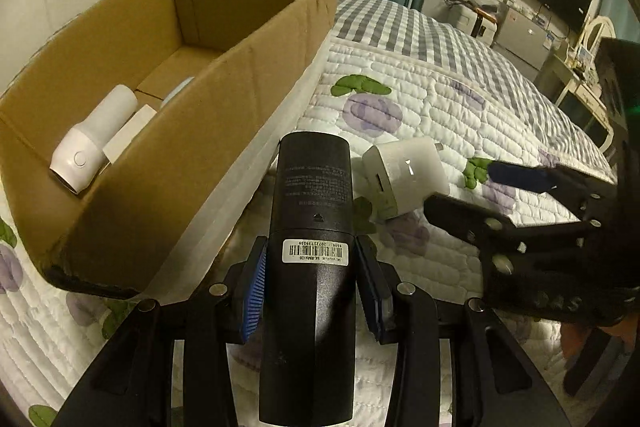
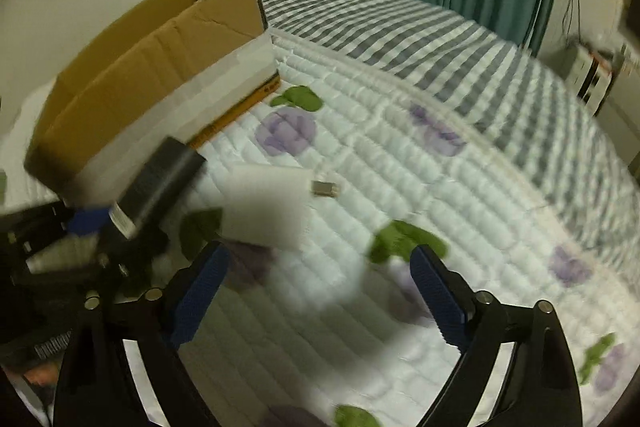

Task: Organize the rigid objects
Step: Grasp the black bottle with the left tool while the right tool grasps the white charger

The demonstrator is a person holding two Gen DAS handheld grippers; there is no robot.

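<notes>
Between your left gripper's [image 1: 312, 283] jaws sits the cylinder [image 1: 310, 227]. The cardboard box [image 1: 192, 131] lies ahead-left of them, holding a bottle [image 1: 94, 139]. The charger [image 1: 404, 179] lies on the quilt [image 1: 440, 99] ahead-right, just before your right gripper's [image 2: 320, 299] spread jaws.

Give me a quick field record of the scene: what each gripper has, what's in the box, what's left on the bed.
left gripper: shut on black cylindrical bottle
right gripper: open, empty, near white plug adapter
brown cardboard box: open, holds a white cylindrical device and a small white block
white plug adapter: lying on quilted floral bedspread, outside the box
</notes>
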